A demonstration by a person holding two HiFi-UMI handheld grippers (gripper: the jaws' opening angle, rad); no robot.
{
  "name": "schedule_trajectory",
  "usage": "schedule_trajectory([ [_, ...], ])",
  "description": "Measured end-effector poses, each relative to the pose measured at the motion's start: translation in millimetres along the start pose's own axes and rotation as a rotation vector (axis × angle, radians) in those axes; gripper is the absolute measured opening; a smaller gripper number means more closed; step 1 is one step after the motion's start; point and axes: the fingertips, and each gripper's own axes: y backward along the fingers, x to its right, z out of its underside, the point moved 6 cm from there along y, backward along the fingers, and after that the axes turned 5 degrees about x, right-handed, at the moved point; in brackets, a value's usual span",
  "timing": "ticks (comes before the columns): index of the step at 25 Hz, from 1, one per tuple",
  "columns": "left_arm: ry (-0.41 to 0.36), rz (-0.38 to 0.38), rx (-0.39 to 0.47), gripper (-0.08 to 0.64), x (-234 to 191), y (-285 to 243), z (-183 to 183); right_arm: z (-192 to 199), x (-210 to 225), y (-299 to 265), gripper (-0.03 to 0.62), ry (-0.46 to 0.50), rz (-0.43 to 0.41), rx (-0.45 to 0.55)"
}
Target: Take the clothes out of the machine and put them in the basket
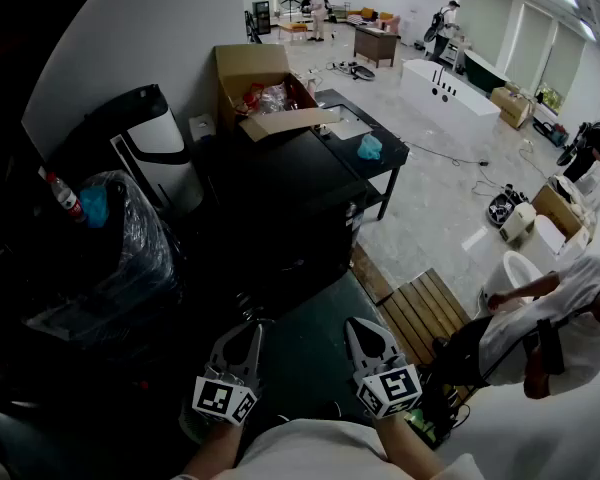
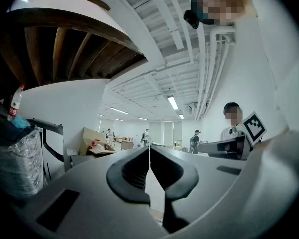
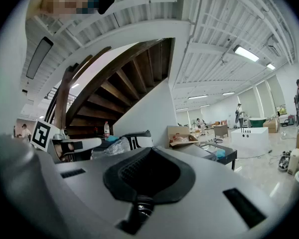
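My left gripper (image 1: 252,328) and right gripper (image 1: 358,326) are side by side at the bottom of the head view, both level and pointing forward over a dark floor patch. In the left gripper view the left gripper (image 2: 149,151) has its jaws shut tip to tip with nothing between them. In the right gripper view the right gripper (image 3: 150,152) is shut and empty as well. A dark, low machine-like bulk (image 1: 280,218) stands just ahead of them, its front too dark to read. No clothes and no basket show in any view.
A black table (image 1: 375,163) carries an open cardboard box (image 1: 265,83). At the left, a plastic-wrapped bin (image 1: 120,258) with a bottle (image 1: 62,196) stands by a white and black unit (image 1: 155,138). A slatted wooden board (image 1: 425,313) and a crouching person (image 1: 550,328) are at the right.
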Motion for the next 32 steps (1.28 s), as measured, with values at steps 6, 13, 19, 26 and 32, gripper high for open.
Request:
schedule_trajectory([
  [6, 0.004, 0.006, -0.004, 0.023, -3.9, 2.4, 2.1, 4.0, -5.6, -2.8, 0.006, 0.004, -0.001, -0.007],
  [13, 0.006, 0.018, -0.009, 0.023, -8.6, 2.7, 1.2, 3.4, -10.2, -6.3, 0.006, 0.015, 0.01, -0.006],
  [19, 0.002, 0.029, -0.01, 0.023, -14.5, 6.9, 1.7, 5.2, -15.6, -7.1, 0.008, 0.019, 0.034, 0.005],
  [26, -0.002, 0.035, -0.002, 0.023, -21.0, 15.9, -0.5, 3.4, -24.6, -5.9, 0.081, 0.072, 0.081, 0.015],
  [32, -0.004, 0.039, 0.007, 0.023, -27.5, 24.6, -1.6, -1.5, -31.2, -6.6, 0.326, 0.087, 0.115, 0.053],
])
